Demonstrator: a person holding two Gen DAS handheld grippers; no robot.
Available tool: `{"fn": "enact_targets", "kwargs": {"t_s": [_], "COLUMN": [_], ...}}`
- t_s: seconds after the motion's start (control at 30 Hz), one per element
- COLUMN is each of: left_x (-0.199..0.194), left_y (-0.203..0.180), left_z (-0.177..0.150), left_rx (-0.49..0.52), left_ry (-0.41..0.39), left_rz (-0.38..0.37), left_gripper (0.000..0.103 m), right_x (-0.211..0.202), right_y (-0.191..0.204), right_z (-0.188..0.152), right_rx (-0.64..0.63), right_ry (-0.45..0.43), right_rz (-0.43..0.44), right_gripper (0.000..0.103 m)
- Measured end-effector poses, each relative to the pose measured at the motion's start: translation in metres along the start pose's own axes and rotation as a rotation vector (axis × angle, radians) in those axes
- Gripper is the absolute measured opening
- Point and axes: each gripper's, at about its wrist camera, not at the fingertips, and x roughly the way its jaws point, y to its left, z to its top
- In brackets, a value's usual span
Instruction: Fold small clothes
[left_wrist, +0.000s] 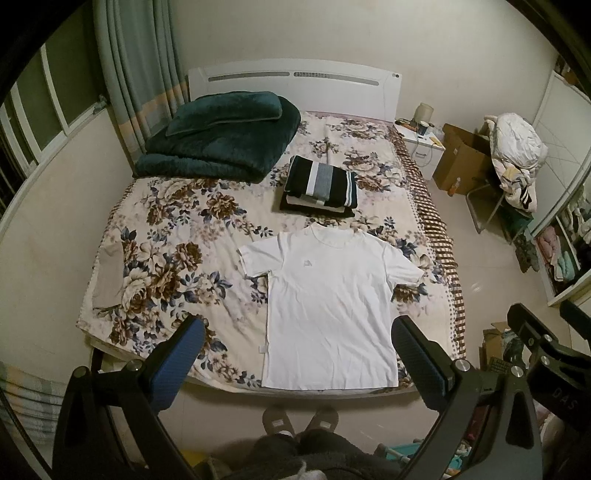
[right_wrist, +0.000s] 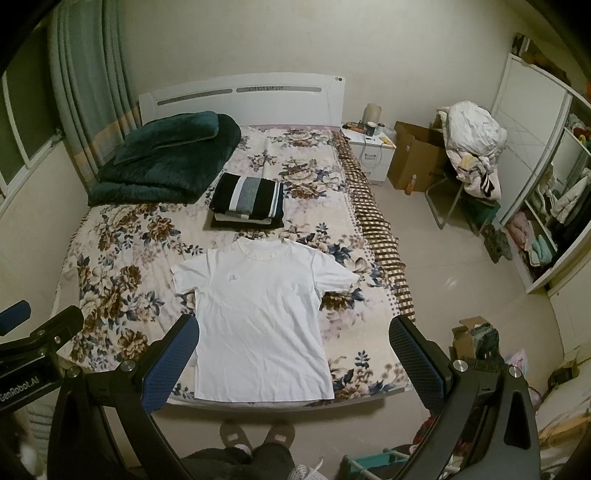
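Bedroom setup: floral bed (left_wrist: 177, 229) with a white t-shirt (left_wrist: 328, 306) spread flat near the foot edge, collar toward the headboard. Left gripper (left_wrist: 299, 362) and right gripper (right_wrist: 295, 358) hover above the hem, both spread wide, empty, about equally near.

- Looking at a lived-in home bedroom: a bed (left_wrist: 177, 206) wearing a floral sheet, white headboard (left_wrist: 295, 88) sitting against the wall
- Curtains (left_wrist: 136, 66) hanging by the window, nightstand (right_wrist: 373, 155) holding clutter, open wardrobe (right_wrist: 546, 206) showing clothes
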Motion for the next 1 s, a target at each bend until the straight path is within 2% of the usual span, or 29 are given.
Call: {"fn": "enact_targets", "kwargs": {"t_s": [0.1,0.2,0.27,0.37,0.47,0.57,0.67,0.7,0.73,0.77,0.83,1.0], "left_x": [0.007,0.036,0.069,0.124,0.188,0.253,0.323,0.342,0.367,0.39,0.432,0.531], "left_y": [0.0,0.007,0.011,0.01,0.009,0.0,-0.011,-0.011,-0.014,-0.015,-0.016,-0.016], "left_z": [0.014,0.023,0.027,0.03,0.035,0.034,0.032,0.03,0.028,0.025,0.018,-0.007], "left_rx": [-0.007,-0.004,-0.003,-0.011,-0.025,-0.038,-0.054,-0.064,-0.083,-0.107,-0.144,-0.181], "left_ry": [-0.028,-0.059,-0.078,-0.066,0.0,0.057,0.112,0.131,0.159,0.176,0.209,0.301], "left_rz": [0.028,0.078,0.108,0.148,0.159,0.197,0.273,0.284,0.302,0.31,0.316,0.35], "left_gripper": [0.103,0.103,0.103,0.103,0.103,0.103,0.103,0.103,0.103,0.103,0.103,0.103], "right_x": [0.011,0.04,0.076,0.143,0.22,0.31,0.403,0.44,0.475,0.515,0.578,0.712], "right_y": [0.0,-0.016,-0.037,-0.076,-0.123,-0.173,-0.216,-0.228,-0.237,-0.247,-0.261,-0.265], "right_z": [0.01,0.022,0.028,0.019,-0.008,-0.028,-0.056,-0.063,-0.074,-0.081,-0.088,-0.112], "right_rx": [0.027,0.106,0.179,0.289,0.409,0.561,0.71,0.763,0.803,0.857,0.915,1.065], "right_ry": [0.017,0.05,0.084,0.144,0.208,0.28,0.33,0.352,0.373,0.395,0.402,0.454], "right_rz": [-0.001,-0.004,-0.034,-0.069,-0.065,-0.019,0.052,0.082,0.096,0.128,0.174,0.263], "right_gripper": [0.103,0.103,0.103,0.103,0.103,0.102,0.092,0.084,0.076,0.073,0.072,0.072]}}
